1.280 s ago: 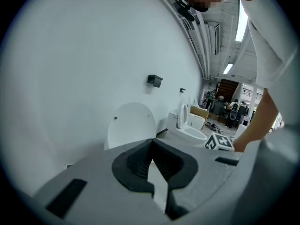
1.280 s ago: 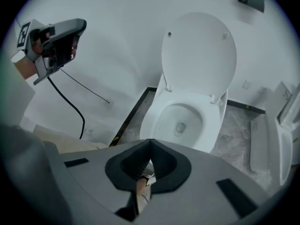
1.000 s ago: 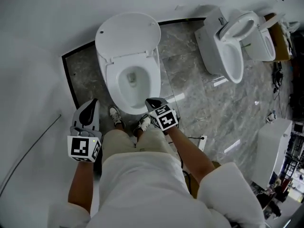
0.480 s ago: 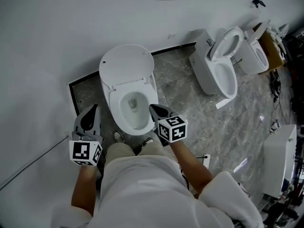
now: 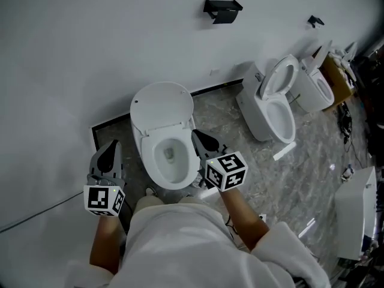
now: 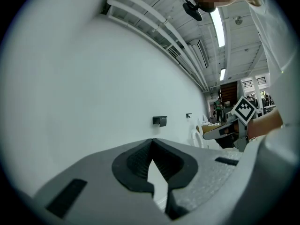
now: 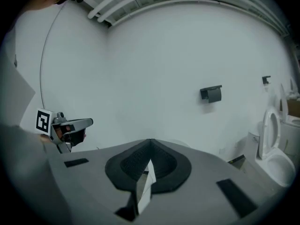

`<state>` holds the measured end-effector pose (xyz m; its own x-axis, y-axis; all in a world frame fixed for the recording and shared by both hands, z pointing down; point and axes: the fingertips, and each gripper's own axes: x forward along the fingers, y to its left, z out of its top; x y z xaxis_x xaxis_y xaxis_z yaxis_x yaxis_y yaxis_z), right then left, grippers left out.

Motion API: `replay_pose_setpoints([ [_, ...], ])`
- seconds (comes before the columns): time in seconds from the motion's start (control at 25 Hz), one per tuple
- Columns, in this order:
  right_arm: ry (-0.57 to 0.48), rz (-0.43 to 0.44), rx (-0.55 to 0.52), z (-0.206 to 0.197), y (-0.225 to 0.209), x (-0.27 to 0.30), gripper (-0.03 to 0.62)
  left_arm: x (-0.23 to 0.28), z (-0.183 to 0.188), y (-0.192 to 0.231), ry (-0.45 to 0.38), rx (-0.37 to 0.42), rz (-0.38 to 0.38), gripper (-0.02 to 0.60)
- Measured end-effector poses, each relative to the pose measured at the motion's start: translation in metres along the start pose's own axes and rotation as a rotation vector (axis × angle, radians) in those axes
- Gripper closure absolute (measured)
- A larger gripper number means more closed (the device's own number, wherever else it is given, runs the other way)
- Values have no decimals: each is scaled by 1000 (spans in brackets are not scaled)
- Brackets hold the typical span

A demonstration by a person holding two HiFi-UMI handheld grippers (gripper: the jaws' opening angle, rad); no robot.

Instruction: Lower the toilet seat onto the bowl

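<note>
**The person has drawn back from the toilet [image 5: 171, 161], and both tongs are empty.**
The left gripper [image 5: 112, 144] and the right gripper [image 5: 195, 132] stay closed tight on nothing, one at each side of the bowl [image 5: 171, 183]. The seat [image 5: 146, 156] seems to lie flat on the bowl already. Only the lid [image 5: 162, 105] stands up against the wall, so I judge the lowering done.

Bare floor [image 5: 222, 110] lies open between the toilet [image 5: 180, 176] and the second toilet [image 5: 273, 116]; the wall [image 5: 90, 53] backs the raised lid [image 5: 162, 104].
</note>
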<state>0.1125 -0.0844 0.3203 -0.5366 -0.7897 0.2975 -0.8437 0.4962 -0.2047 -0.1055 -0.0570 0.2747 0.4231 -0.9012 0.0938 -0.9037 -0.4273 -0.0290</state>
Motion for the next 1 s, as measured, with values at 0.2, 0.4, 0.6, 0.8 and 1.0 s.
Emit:
replay_pose_setpoints([
  [0.2, -129, 1, -16, 55, 7, -21, 597, -12, 35, 18, -80, -58, 25, 577],
  [0.4, -235, -29, 2, 91, 4, -43, 597, -31, 62, 38, -127, -60, 51, 577],
  [0.6, -302, -100, -62, 117, 4, -67, 597, -51, 80, 63, -178, -61, 104, 577],
  [0.8, -335, -167, -100, 132, 4, -92, 597, -76, 82, 85, -167, -57, 164, 577],
  [1.0, -340, -223, -104, 134, -1, -103, 597, -99, 69, 100, -109, -24, 197, 577],
])
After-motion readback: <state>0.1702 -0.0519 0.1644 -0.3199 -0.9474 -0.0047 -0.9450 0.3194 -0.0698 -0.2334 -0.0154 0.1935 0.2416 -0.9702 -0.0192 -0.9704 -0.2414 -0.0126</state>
